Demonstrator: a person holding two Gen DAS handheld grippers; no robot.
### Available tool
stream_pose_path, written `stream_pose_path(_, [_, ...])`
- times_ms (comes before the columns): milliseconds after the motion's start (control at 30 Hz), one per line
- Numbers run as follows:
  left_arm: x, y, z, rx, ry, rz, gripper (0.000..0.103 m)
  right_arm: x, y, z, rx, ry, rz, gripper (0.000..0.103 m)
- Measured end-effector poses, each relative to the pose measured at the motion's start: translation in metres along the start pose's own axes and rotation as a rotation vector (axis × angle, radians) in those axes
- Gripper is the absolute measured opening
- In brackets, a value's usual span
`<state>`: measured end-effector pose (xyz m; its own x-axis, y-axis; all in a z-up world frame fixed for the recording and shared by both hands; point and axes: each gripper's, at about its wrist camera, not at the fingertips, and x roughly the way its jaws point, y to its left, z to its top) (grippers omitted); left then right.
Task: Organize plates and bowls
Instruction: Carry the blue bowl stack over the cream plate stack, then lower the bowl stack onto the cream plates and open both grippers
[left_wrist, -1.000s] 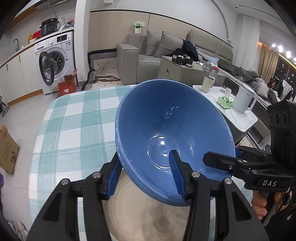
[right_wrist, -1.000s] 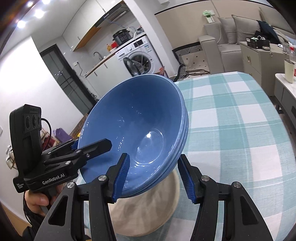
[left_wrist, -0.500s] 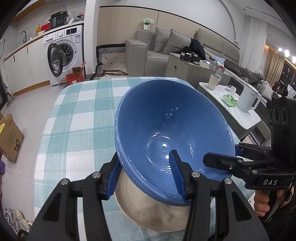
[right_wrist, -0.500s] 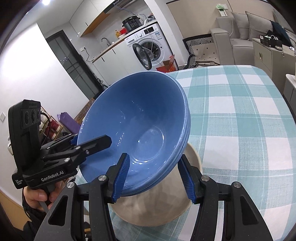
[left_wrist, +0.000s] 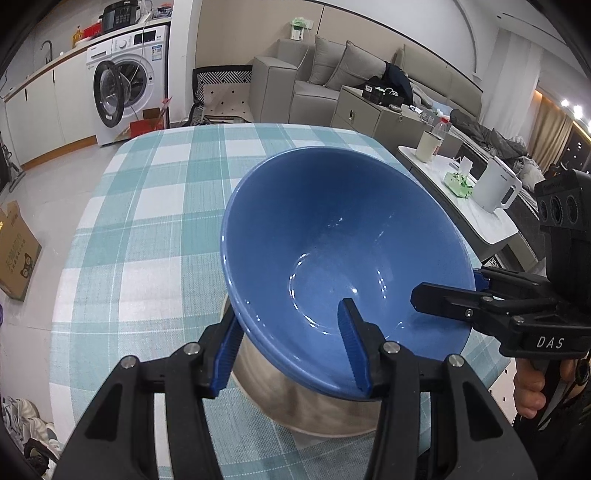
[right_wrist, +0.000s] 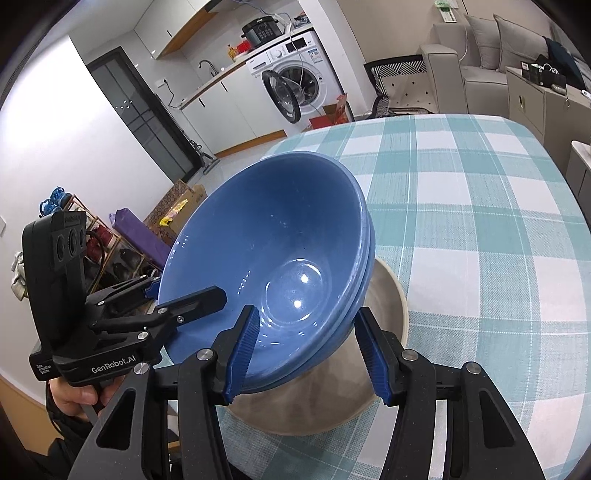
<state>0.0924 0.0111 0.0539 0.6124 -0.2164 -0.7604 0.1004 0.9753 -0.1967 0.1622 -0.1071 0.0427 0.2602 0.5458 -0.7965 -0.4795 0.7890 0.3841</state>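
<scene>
Lower than a second ago, the glossy blue bowls (left_wrist: 343, 236) now hang just above the matte beige plate (right_wrist: 325, 402) on the checked table (left_wrist: 159, 206), with more of the plate showing. Each tool pinches the rim, one finger inside: the left tool (left_wrist: 291, 350) on the near-left edge, the right tool (right_wrist: 306, 350) opposite. Only the right view shows two nested rims (right_wrist: 364, 236). Nothing lies in the top bowl.

bare checked tablecloth (left_wrist: 155, 206) beyond, beige plate (right_wrist: 384, 354) directly beneath
</scene>
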Motion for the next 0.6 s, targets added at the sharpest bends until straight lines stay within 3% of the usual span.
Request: stream_pose_path(600, [0.009,0.005,0.007,-0.012,-0.02,-0.034,0.058,0.01,-0.013,0.005,0.043,-0.019,0.013,0.057])
